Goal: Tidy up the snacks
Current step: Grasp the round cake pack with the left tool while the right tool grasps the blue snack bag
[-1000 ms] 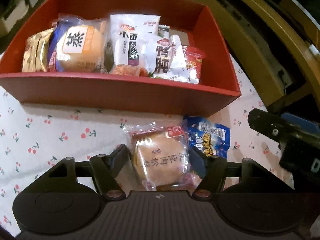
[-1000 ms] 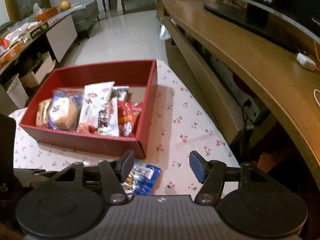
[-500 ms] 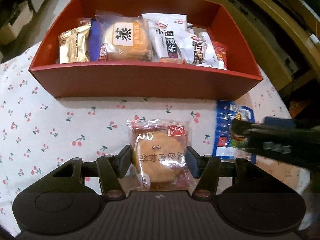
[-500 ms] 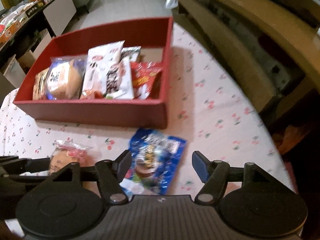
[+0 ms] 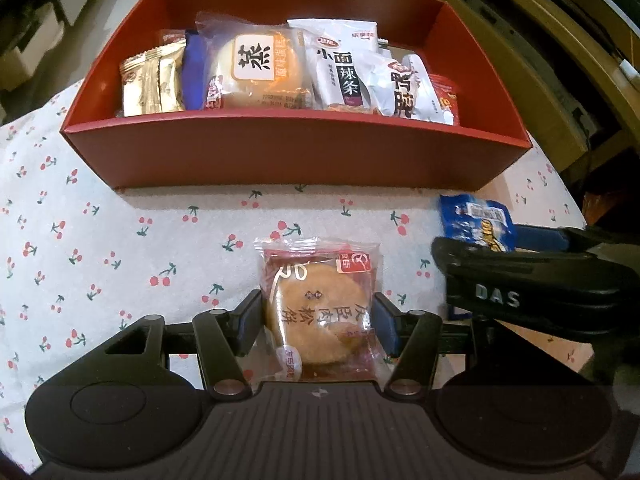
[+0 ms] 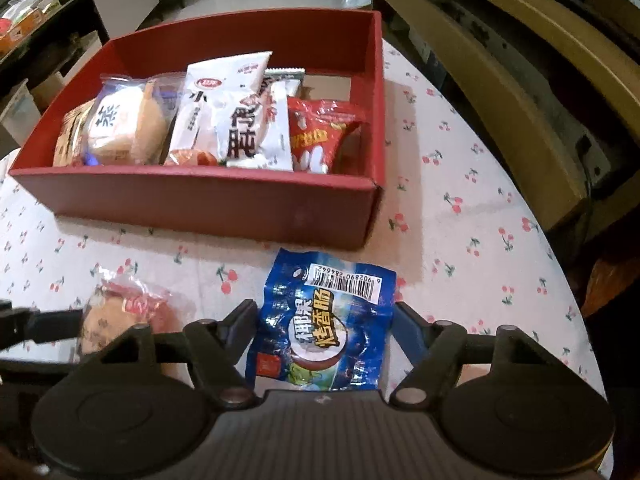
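Note:
A red box (image 5: 296, 156) (image 6: 208, 204) holds several snack packets. A round pastry in a clear red-edged wrapper (image 5: 320, 320) (image 6: 116, 320) lies on the cherry-print cloth in front of the box. My left gripper (image 5: 318, 314) is closed against both sides of this pastry. A blue sausage packet (image 6: 324, 324) (image 5: 476, 220) lies to its right. My right gripper (image 6: 326, 324) is open, with one finger on either side of the blue packet and small gaps showing. The right gripper's body (image 5: 532, 292) shows in the left wrist view.
The table with the cherry-print cloth (image 5: 100, 248) (image 6: 460, 240) curves away at the right edge. A wooden bench or shelf (image 6: 520, 92) stands close beyond the right edge. Low cabinets and boxes (image 6: 60, 12) stand at the back left.
My left gripper has closed in on the pastry packet. My right gripper has moved forward and down, so the blue packet now lies between its fingers.

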### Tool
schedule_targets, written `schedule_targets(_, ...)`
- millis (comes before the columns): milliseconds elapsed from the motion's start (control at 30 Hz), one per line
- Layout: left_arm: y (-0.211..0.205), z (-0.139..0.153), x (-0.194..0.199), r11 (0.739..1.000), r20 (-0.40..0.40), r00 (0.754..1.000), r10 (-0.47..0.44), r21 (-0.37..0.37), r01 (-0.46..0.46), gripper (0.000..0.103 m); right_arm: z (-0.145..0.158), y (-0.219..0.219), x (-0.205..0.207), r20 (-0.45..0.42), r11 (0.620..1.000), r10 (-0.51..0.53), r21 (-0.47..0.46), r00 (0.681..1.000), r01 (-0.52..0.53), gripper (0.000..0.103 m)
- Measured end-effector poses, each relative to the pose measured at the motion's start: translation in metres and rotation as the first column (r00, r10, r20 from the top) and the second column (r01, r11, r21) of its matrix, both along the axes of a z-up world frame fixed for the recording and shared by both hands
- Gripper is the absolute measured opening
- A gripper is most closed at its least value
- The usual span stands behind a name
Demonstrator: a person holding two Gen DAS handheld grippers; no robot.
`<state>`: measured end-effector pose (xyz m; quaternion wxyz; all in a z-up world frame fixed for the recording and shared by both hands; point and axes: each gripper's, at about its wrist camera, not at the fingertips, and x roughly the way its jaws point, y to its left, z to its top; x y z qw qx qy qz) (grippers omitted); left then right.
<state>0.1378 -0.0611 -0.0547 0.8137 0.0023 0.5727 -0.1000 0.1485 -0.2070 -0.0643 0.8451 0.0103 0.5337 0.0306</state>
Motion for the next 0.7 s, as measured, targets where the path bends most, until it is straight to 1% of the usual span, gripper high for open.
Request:
schedule_targets(100, 0.001, 0.002, -0.002, 1.000, 0.007, 1.000, -0.001, 0.000, 0.001, 0.064, 0.003, 0.000, -0.012, 0.003, 0.999, 0.040, -0.021, 0.999, -0.040, 0.086)
schedule_targets(333, 0.004, 0.014, -0.014, 1.000, 0.035, 0.999, -0.023, 0.000, 0.023, 0.061, 0.025, -0.002, -0.043, 0.051, 0.998, 0.061, 0.026, 0.997, -0.063, 0.086)
schedule_targets(433, 0.006, 0.013, -0.014, 1.000, 0.036, 0.999, -0.023, -0.006, 0.024, 0.064, 0.028, 0.000, -0.050, 0.048, 0.997, 0.065, 0.039, 0.997, -0.067, 0.086)
schedule_targets(600, 0.002, -0.002, -0.005, 1.000, 0.029, 0.999, -0.019, 0.020, 0.019, 0.071, 0.023, -0.002, -0.048, 0.029, 0.998, 0.059, 0.030, 0.998, -0.059, 0.086)
schedule_targets(633, 0.001, -0.005, -0.004, 1.000, 0.024, 1.000, -0.018, 0.023, 0.017, 0.074, 0.022, -0.004, -0.048, 0.027, 0.998, 0.055, 0.029, 0.998, -0.055, 0.086)
schedule_targets(667, 0.000, -0.006, -0.004, 0.999, 0.033, 0.999, -0.022, 0.029, 0.021, 0.077, 0.022, -0.005, -0.047, 0.028, 0.998, 0.051, 0.026, 0.998, -0.052, 0.086)
schedule_targets(700, -0.002, -0.007, -0.004, 0.999, 0.036, 0.999, -0.027, 0.036, 0.026, 0.078, 0.021, -0.006, -0.046, 0.028, 0.999, 0.049, 0.023, 0.998, -0.050, 0.086)
